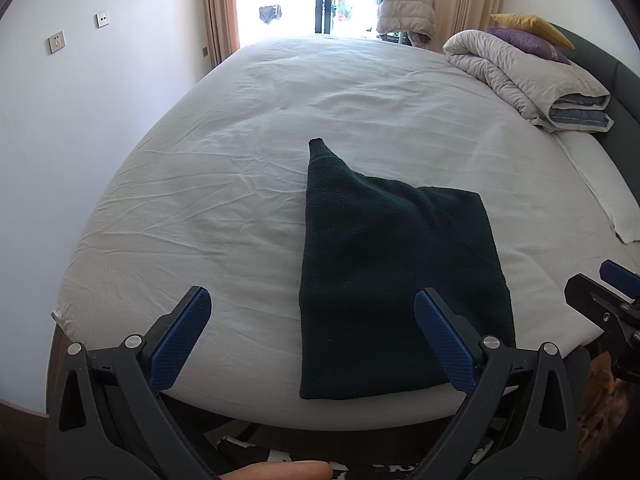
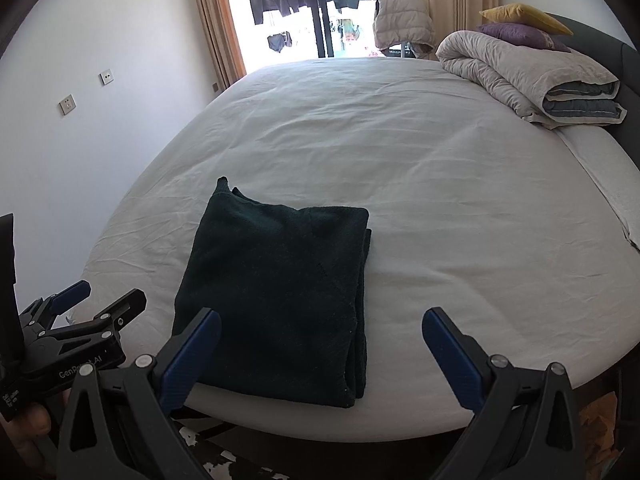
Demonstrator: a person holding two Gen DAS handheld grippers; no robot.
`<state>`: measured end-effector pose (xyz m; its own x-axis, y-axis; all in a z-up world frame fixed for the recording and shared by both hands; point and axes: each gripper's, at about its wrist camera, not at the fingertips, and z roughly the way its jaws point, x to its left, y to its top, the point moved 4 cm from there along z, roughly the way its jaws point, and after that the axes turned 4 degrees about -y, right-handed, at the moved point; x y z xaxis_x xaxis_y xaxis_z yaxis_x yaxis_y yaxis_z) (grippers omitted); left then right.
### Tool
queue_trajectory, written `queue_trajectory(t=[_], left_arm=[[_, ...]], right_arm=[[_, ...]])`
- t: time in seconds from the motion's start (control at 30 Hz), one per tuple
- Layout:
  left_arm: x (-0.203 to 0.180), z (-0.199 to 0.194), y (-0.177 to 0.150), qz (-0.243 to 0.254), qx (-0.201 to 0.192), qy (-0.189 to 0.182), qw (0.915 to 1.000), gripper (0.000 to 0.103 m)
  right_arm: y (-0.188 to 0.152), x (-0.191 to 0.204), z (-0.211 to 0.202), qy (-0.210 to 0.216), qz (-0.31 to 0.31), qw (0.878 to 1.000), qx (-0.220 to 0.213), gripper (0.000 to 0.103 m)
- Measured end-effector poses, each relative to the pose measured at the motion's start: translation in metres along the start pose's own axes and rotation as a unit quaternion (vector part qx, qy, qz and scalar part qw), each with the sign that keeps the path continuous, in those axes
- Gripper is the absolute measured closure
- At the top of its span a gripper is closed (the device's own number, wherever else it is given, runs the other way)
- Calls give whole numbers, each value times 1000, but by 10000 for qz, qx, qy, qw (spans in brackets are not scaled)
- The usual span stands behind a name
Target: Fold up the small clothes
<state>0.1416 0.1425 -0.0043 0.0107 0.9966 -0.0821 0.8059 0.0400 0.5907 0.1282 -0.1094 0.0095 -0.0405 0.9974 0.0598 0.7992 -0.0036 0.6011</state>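
Observation:
A dark green knitted garment (image 1: 396, 280) lies folded on the white bed sheet (image 1: 240, 184) near the front edge, one cuffed sleeve end pointing away. In the right wrist view the same garment (image 2: 280, 296) shows stacked layers along its right side. My left gripper (image 1: 312, 312) is open, held above the bed's front edge, with nothing between its blue pads; its right finger overlaps the garment's near right corner in the view. My right gripper (image 2: 320, 332) is open too, just in front of the garment, holding nothing. Each gripper appears at the other view's side edge.
A rolled grey duvet (image 1: 528, 80) with purple and yellow pillows (image 1: 532, 36) sits at the bed's far right by the dark headboard. A pale padded vest (image 2: 404, 20) hangs near the bright balcony door. The wall is to the left, with patterned floor below the bed edge.

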Motion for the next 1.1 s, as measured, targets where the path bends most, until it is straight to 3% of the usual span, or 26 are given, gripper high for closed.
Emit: queue_trajectory(t=[1.1], left_arm=[[1, 2, -1, 3, 12, 7, 10000, 0]], right_arm=[[-4, -2, 2, 6, 2, 10000, 32, 0]])
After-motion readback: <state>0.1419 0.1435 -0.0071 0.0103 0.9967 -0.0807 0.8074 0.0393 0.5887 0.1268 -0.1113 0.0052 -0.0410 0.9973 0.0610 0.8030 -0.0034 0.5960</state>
